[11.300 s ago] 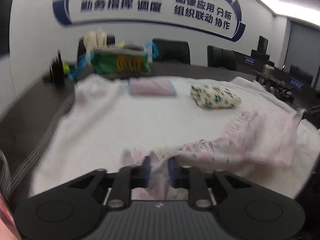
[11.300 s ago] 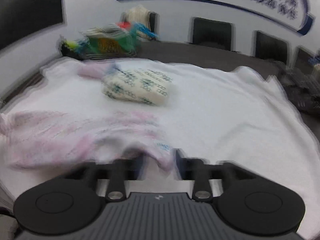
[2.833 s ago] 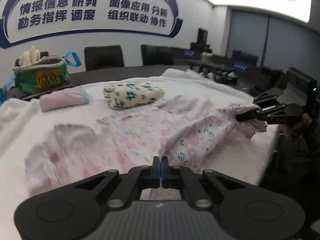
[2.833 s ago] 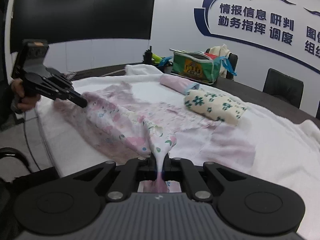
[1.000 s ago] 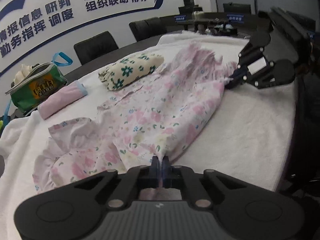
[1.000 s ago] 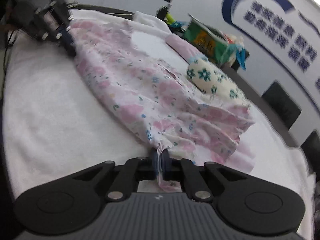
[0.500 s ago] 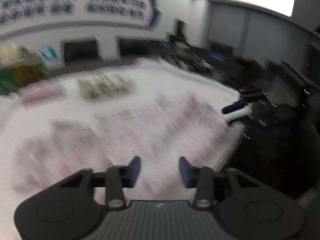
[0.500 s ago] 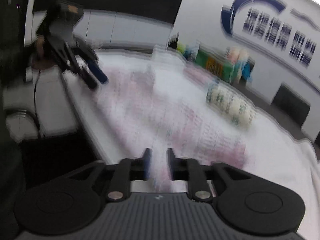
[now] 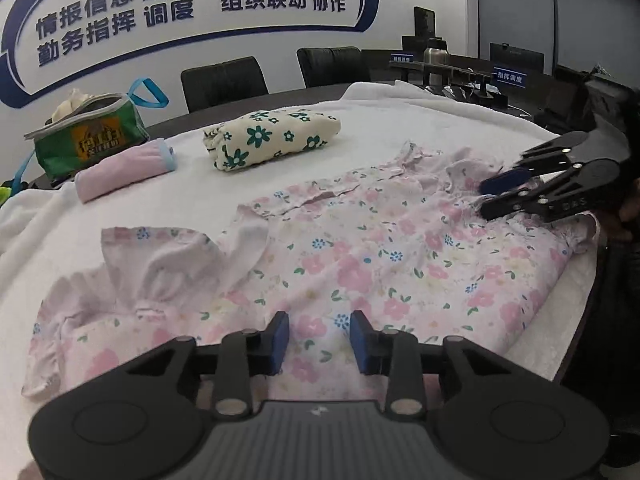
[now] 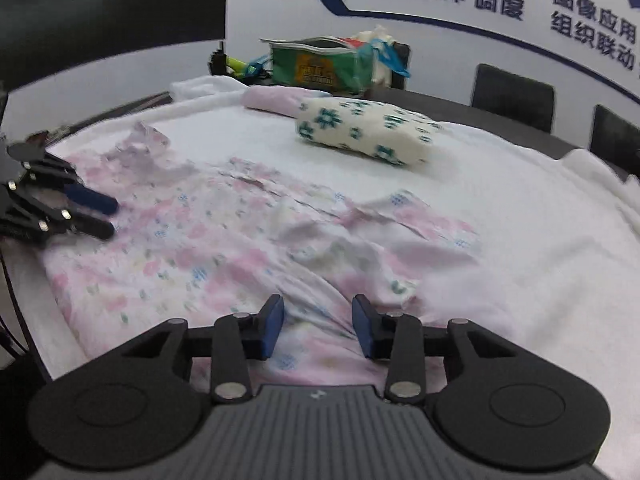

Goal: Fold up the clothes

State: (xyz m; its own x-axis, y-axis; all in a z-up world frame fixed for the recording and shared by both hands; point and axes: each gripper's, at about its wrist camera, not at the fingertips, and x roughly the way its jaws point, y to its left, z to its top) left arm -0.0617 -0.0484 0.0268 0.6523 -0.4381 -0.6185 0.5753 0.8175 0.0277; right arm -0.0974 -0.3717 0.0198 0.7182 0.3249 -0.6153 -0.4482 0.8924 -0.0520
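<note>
A pink floral dress (image 9: 360,256) lies spread flat on the white towel-covered table (image 9: 436,120); it also shows in the right wrist view (image 10: 208,240). My left gripper (image 9: 319,338) is open and empty, just above the dress's near edge. My right gripper (image 10: 318,328) is open and empty over the dress's other end. Each gripper shows in the other's view, open above the cloth: the right one (image 9: 496,196) and the left one (image 10: 104,216).
A folded cream garment with green flowers (image 9: 272,138) and a folded pink garment (image 9: 124,172) lie at the back of the table. A green bag (image 9: 86,136) stands behind them. Black chairs (image 9: 224,80) line the far side.
Both grippers held the dress pinched a second ago and laid it down flat. Both have opened and let go of it.
</note>
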